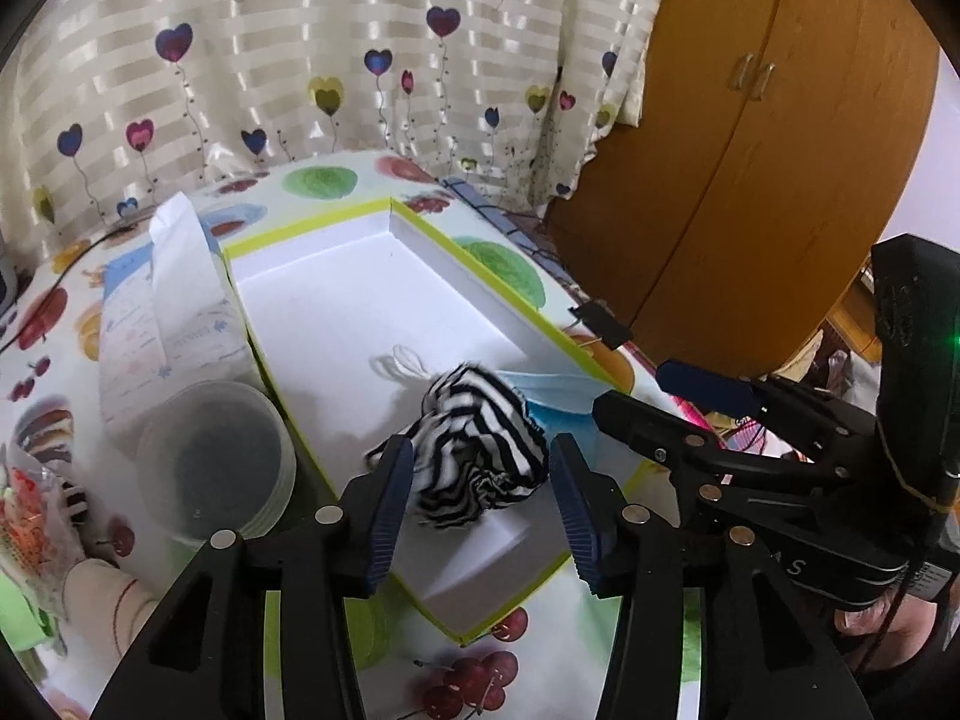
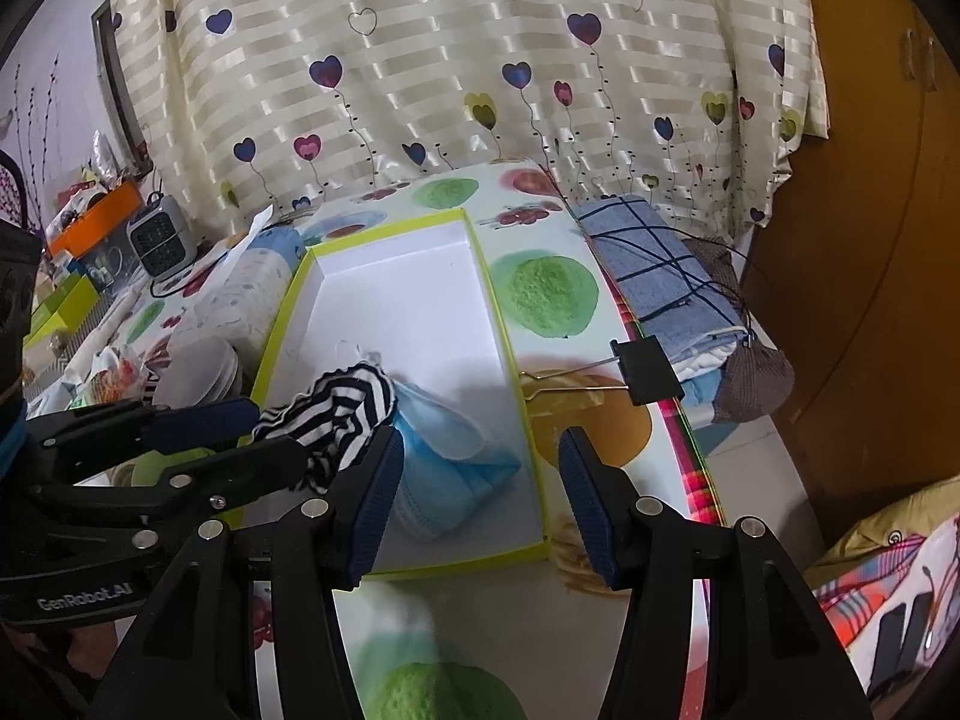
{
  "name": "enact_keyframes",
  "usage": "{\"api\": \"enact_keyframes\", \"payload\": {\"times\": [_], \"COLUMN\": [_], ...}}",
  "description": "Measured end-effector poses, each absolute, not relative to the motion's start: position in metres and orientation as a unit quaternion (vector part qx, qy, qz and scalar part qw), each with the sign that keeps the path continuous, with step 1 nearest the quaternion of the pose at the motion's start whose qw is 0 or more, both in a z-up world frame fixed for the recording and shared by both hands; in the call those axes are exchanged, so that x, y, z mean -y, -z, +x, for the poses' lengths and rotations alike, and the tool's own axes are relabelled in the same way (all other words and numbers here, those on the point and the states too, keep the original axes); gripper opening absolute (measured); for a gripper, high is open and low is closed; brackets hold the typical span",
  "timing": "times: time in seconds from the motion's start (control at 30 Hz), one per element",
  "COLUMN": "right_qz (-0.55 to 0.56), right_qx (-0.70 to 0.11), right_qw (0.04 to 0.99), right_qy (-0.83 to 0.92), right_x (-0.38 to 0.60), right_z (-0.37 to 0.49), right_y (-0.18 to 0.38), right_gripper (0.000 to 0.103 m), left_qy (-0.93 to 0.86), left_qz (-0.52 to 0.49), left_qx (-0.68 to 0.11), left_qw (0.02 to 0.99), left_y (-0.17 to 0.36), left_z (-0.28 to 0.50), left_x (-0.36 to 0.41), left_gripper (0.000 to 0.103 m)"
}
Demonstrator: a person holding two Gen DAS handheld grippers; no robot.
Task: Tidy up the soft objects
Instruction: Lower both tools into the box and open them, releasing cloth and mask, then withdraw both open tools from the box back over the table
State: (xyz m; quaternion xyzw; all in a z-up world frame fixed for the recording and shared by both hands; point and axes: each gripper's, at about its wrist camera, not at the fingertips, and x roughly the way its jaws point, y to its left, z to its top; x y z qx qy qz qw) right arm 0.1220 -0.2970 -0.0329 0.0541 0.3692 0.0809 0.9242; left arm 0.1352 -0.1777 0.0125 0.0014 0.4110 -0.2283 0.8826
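A shallow white box with a lime-green rim (image 1: pixel 420 222) (image 2: pixel 510 354) lies on the fruit-print table. In it lie a black-and-white striped cloth (image 1: pixel 480 450) (image 2: pixel 342 408) and a light blue face mask (image 1: pixel 558 396) (image 2: pixel 456 450), side by side and touching. My left gripper (image 1: pixel 480 504) is open, its pads on either side of the striped cloth, just above it. My right gripper (image 2: pixel 480 498) is open and empty over the box's near right corner, beside the mask. It shows at the right of the left wrist view (image 1: pixel 714 402).
A tissue pack (image 1: pixel 174 306) and a stack of clear plastic cups (image 1: pixel 216 456) stand left of the box. A black binder clip (image 2: pixel 648 372) grips the table edge at the right, by folded blue cloth (image 2: pixel 654 264). A small heater (image 2: pixel 159 234) stands at the far left. A wooden cupboard (image 1: pixel 750 150) is at the right.
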Motion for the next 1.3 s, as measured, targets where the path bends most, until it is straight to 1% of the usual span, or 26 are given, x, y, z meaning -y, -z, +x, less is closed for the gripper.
{"api": "enact_keyframes", "payload": {"times": [0.5, 0.9, 1.3], "right_qz": [0.041, 0.014, -0.022], "right_qx": [-0.361, -0.336, -0.325], "right_qw": [0.926, 0.933, 0.929], "right_qy": [-0.096, -0.129, -0.178], "right_x": [0.28, 0.248, 0.209], "right_z": [0.092, 0.066, 0.047], "right_y": [0.017, 0.0, -0.006], "right_gripper": [0.055, 0.055, 0.055], "left_qy": [0.221, 0.186, 0.156], "left_qz": [-0.016, -0.021, -0.049], "left_qx": [-0.389, -0.352, -0.347], "left_qw": [0.894, 0.917, 0.923], "left_y": [-0.025, -0.041, -0.042], "left_z": [0.105, 0.073, 0.051], "left_x": [0.155, 0.118, 0.078], "left_gripper": [0.046, 0.046, 0.046]}}
